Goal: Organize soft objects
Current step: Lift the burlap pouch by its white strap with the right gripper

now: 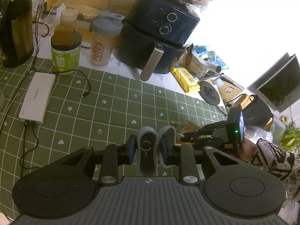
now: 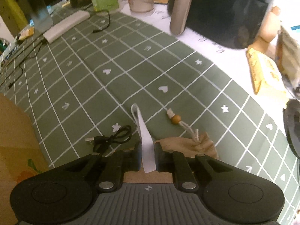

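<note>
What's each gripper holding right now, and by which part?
The left gripper clamps a grey strap device across its black middle body. The right gripper pinches a white strip near its lower end.

Two grippers are seen. Behind the green checked cloth (image 1: 116, 101), one kettle (image 1: 16, 28), one green canister (image 1: 65, 56), one shaker bottle (image 1: 102, 41) and one air fryer (image 1: 159, 33) are counted. On the cloth, one power bank (image 1: 37, 97), one drawstring pouch (image 2: 198, 146) and one coiled black cable (image 2: 112, 138) are counted.
</note>
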The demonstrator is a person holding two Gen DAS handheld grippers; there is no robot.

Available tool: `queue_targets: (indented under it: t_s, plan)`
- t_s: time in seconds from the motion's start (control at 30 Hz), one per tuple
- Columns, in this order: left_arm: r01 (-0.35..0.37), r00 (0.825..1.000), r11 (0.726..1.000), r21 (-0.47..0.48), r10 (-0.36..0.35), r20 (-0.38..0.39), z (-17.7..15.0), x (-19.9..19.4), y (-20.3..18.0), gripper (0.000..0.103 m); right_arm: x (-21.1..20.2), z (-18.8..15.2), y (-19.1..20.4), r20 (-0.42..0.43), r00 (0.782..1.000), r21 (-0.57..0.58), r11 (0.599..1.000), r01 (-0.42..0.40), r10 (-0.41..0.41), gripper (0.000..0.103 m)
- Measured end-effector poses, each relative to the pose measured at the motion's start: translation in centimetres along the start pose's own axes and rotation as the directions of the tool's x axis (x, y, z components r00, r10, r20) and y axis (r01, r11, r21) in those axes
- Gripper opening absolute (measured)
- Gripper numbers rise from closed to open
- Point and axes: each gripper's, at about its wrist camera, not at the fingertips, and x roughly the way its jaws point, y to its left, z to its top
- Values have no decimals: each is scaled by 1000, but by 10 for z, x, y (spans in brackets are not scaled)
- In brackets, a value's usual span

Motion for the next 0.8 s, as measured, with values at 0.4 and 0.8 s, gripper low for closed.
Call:
queue_targets:
  t_s: [0.4,0.8]
  plan:
    - [48,999,997,56,-47,-9,-2,-3,-16,27,-61,-9,10,133,990,74,997,38,-47,16]
    - [103,994,988,113,-99,-40,-11,-3,-34,27,-118,-24,39,224,972,138,990,41,-72,16]
